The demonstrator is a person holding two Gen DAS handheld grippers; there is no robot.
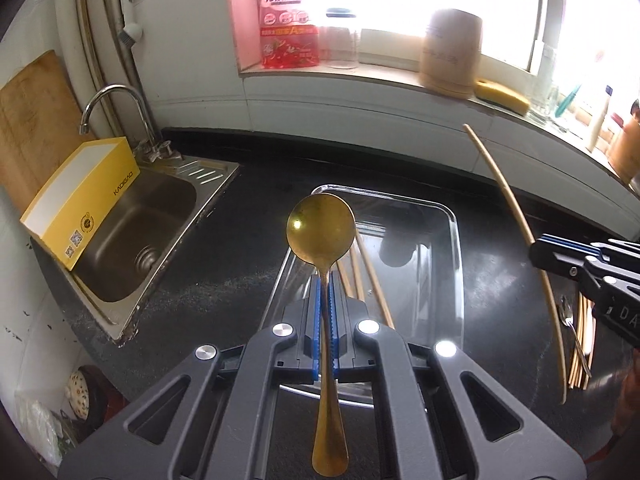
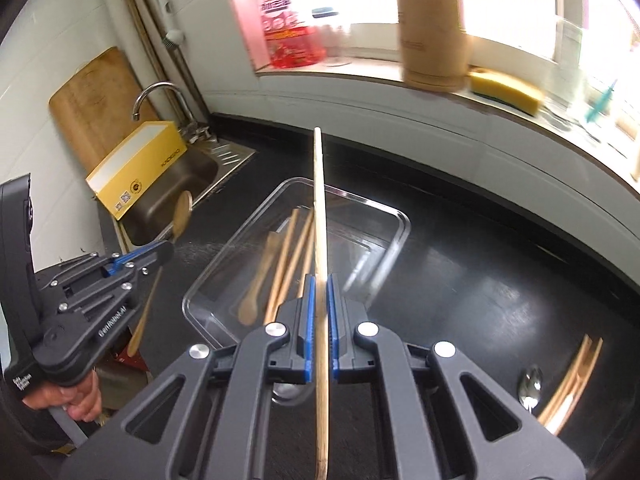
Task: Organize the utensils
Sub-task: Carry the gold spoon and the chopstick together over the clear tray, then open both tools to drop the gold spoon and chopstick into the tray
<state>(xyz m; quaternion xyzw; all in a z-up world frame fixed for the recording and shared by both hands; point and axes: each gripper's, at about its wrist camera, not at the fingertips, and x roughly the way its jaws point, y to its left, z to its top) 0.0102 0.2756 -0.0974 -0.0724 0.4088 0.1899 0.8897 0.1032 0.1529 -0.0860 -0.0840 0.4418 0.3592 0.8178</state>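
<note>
Brass spoon (image 1: 321,236) stands clamped by its neck in our left gripper (image 1: 327,300), at the centre of the left wrist frame, above the glass tray (image 1: 456,240). Our right gripper (image 2: 319,300) is clenched on a wooden chopstick (image 2: 319,200) over the same tray, where wooden utensils (image 2: 280,252) lie. More chopsticks (image 2: 572,380) and a steel spoon (image 2: 530,386) rest on the black counter (image 2: 460,280), lower right.
</note>
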